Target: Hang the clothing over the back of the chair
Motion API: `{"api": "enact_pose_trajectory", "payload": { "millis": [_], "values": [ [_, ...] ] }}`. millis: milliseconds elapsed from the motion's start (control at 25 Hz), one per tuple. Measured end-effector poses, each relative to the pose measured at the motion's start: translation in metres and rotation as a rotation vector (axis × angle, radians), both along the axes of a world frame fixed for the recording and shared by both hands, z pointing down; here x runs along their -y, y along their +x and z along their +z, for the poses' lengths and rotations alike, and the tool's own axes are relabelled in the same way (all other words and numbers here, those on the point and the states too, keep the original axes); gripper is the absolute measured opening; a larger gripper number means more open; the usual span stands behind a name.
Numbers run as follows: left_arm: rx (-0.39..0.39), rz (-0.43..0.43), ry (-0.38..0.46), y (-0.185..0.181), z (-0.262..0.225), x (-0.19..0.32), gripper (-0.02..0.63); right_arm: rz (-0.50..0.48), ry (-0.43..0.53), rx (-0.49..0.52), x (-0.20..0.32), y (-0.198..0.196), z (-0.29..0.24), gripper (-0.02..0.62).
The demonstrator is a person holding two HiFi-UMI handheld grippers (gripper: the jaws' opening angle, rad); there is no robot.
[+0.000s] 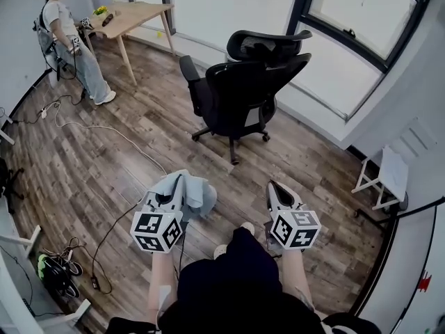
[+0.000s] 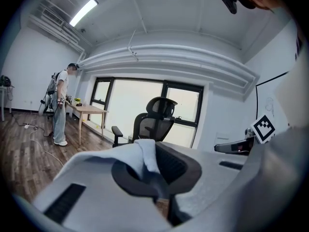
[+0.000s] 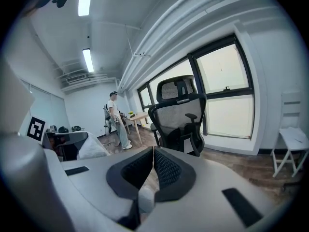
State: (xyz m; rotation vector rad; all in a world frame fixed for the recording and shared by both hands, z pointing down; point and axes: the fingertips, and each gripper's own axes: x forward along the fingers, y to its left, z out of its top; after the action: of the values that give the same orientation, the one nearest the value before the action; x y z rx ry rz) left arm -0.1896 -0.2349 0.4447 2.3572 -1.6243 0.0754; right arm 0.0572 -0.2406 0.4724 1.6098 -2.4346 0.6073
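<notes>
A black office chair [image 1: 243, 92] stands on the wood floor ahead of me, its high back and headrest toward the window. It also shows in the left gripper view [image 2: 154, 122] and, closer, in the right gripper view [image 3: 178, 120]. My left gripper [image 1: 179, 181] is shut on a light blue piece of clothing [image 1: 198, 193], which bunches over the jaws and hangs to the right. In its own view the cloth [image 2: 144, 153] lies pinched between the dark pads [image 2: 181, 166]. My right gripper [image 1: 272, 185] is shut, tips touching [image 3: 153, 150], holding nothing. Both grippers are well short of the chair.
A person [image 1: 69, 40] stands at the back left beside a wooden table [image 1: 132, 16]. White and black cables [image 1: 104, 131] run across the floor at left. A small white folding stand [image 1: 389, 176] sits by the right wall. Large windows line the far wall.
</notes>
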Motion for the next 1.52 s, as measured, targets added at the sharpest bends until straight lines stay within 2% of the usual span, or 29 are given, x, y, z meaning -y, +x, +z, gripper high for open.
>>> {"api": "enact_pose_trajectory", "payload": {
  "millis": [320, 560, 1000, 1320, 1520],
  "values": [
    [-0.014, 0.010, -0.009, 0.004, 0.009, 0.014, 0.014, -0.009, -0.016, 0.004, 0.013, -0.004, 0.010, 0.031],
    [0.002, 0.035, -0.004, 0.010, 0.007, 0.046, 0.014, 0.000, -0.012, 0.010, 0.046, -0.001, 0.010, 0.031],
    [0.004, 0.058, -0.004, 0.012, 0.001, 0.144, 0.014, 0.003, -0.009, 0.014, 0.138, -0.003, 0.003, 0.031],
    [0.039, 0.041, -0.003, 0.005, -0.004, 0.226, 0.014, -0.026, 0.005, 0.014, 0.217, -0.007, -0.003, 0.031],
    [0.074, 0.035, 0.028, -0.002, -0.014, 0.271, 0.014, -0.053, 0.035, -0.008, 0.257, -0.007, -0.010, 0.031]
  ]
}}
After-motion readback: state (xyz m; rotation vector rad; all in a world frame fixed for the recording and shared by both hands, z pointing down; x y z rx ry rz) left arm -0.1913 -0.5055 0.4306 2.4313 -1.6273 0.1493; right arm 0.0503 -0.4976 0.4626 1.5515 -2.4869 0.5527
